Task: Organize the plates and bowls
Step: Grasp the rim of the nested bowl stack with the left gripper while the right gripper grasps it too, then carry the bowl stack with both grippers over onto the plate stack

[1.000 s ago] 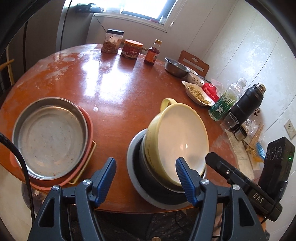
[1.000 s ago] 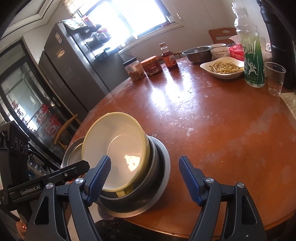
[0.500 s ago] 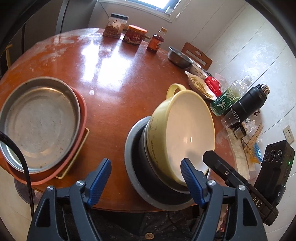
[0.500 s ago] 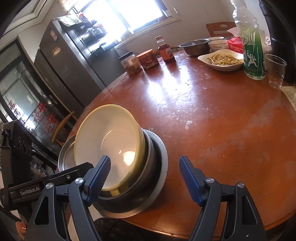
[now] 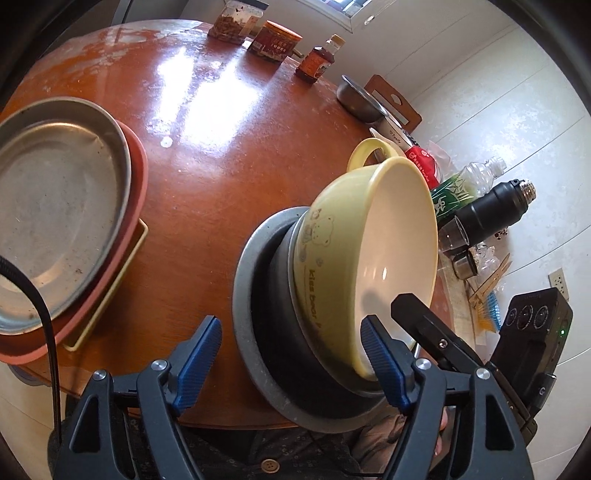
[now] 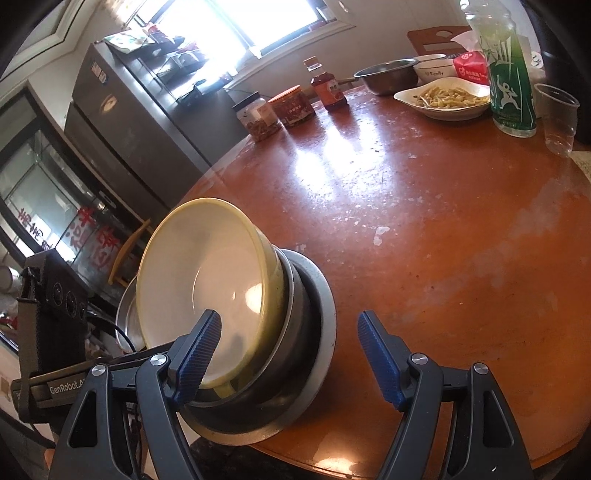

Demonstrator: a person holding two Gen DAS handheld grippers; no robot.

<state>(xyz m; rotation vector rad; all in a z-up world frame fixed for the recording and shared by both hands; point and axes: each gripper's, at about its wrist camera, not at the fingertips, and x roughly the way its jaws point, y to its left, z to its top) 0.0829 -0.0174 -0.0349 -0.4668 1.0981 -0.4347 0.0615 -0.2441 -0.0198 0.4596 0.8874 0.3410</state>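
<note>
A yellow bowl (image 5: 343, 251) with a loop handle leans tilted inside a dark grey metal bowl (image 5: 258, 317) at the near edge of the round table (image 5: 221, 166). My left gripper (image 5: 291, 358) is open and astride the near side of both bowls, its right finger against the yellow rim. From the other side, my right gripper (image 6: 290, 356) is open too. Its left finger is in front of the yellow bowl (image 6: 207, 280), and the grey bowl (image 6: 317, 325) is between its jaws. At far left a steel pan (image 5: 55, 206) rests on a pink plate (image 5: 136, 173) over a yellow tray (image 5: 133, 251).
Two jars (image 5: 236, 26) and a sauce bottle (image 5: 319, 61) stand at the table's far edge. Along the right are a steel bowl (image 5: 360, 99), a dish of food (image 6: 443, 99), a green bottle (image 6: 509, 74), a plastic cup (image 6: 557, 118) and a black flask (image 5: 487, 210).
My left gripper's jaws have spread wider, and it has dropped down and in towards the stacked bowls. The right gripper has hardly moved.
</note>
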